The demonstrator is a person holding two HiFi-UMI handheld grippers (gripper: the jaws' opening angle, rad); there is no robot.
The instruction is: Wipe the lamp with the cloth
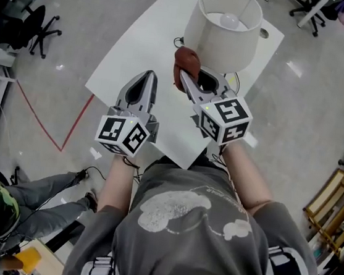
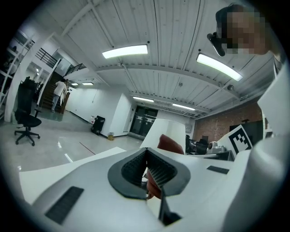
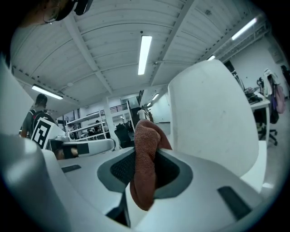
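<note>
Lamp (image 1: 225, 34): white, with a drum shade open at the top and a bulb (image 1: 230, 21) showing inside it; it stands upright on the far right part of the white desk (image 1: 131, 60). Cloth (image 1: 186, 63): rust-brown, bunched, held up off the desk just left of the shade's lower edge; whether it touches the shade cannot be told. Right tool (image 1: 182, 78): yours, clamped on the cloth, with the jaws pressed onto a fold that sticks out above and hangs below the pads, pointing far and left toward the lamp. Left tool (image 1: 150, 75): yours, jaws together with nothing between them, raised over the middle of the desk to the left of the right tool and near the cloth but apart from it. Office chair (image 1: 39, 27): black, on the grey floor to the far left, well apart from the desk. Person (image 1: 2, 206): seated on the floor at the near left, wearing a dark helmet.
</note>
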